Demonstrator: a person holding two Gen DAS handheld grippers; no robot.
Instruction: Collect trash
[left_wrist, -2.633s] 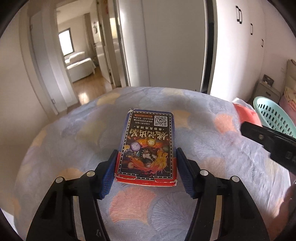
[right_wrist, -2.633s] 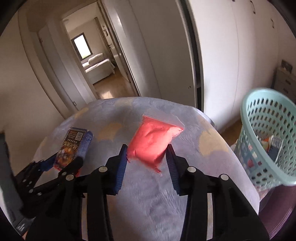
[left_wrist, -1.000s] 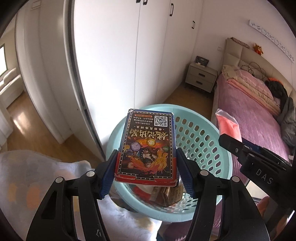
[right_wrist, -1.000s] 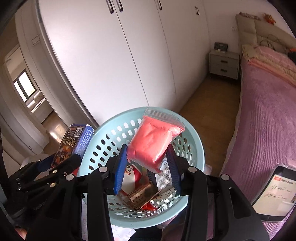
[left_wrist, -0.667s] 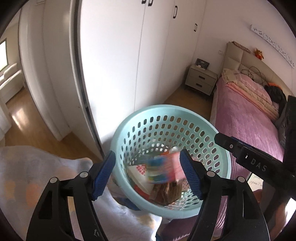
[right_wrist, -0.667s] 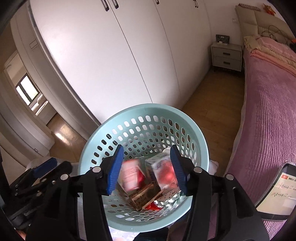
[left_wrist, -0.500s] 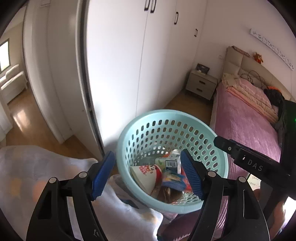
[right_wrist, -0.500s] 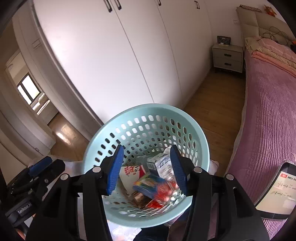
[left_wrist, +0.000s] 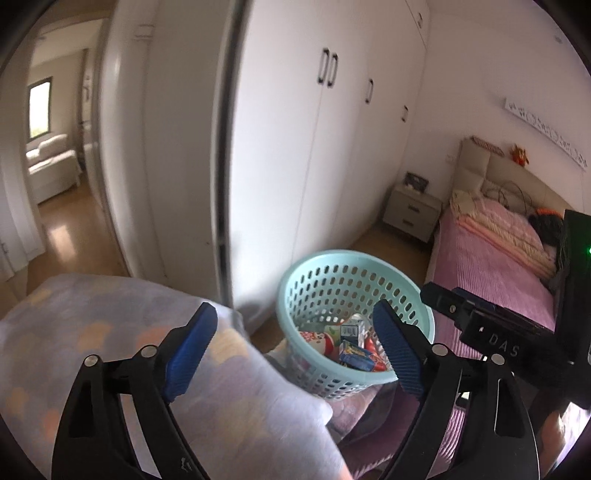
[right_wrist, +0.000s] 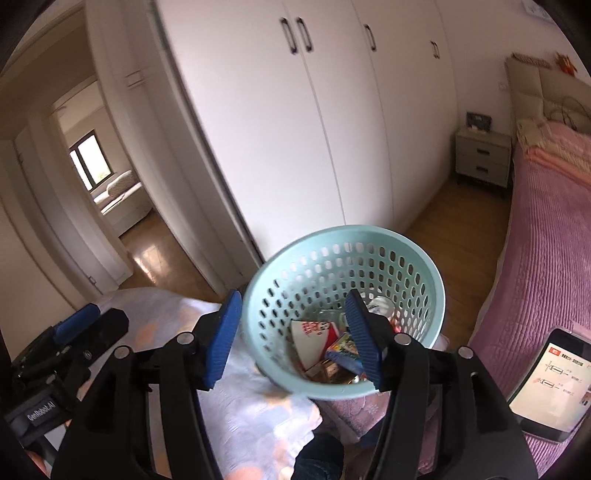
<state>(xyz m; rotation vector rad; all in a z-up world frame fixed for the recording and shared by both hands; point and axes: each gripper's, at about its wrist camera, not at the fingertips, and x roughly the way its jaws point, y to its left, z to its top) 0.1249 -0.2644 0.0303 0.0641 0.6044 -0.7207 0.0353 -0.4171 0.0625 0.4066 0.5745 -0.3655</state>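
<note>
Both drops done: card box (left_wrist: 356, 355) and red bag now in basket (left_wrist: 295, 273). Left gripper (left_wrist: 295, 349) and right gripper (right_wrist: 293, 339) just opened wider, both empty, pulled back from the rim.

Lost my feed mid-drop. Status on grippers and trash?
Left gripper and right gripper open, empty, jaws just widened. Trash in the basket. Nothing in the way.

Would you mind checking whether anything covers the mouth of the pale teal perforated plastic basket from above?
Nothing visible does. The pale teal perforated plastic basket has an uncovered mouth, with cartons and wrappers lying loose at its bottom. Both hand-held grippers are open and empty.
</note>
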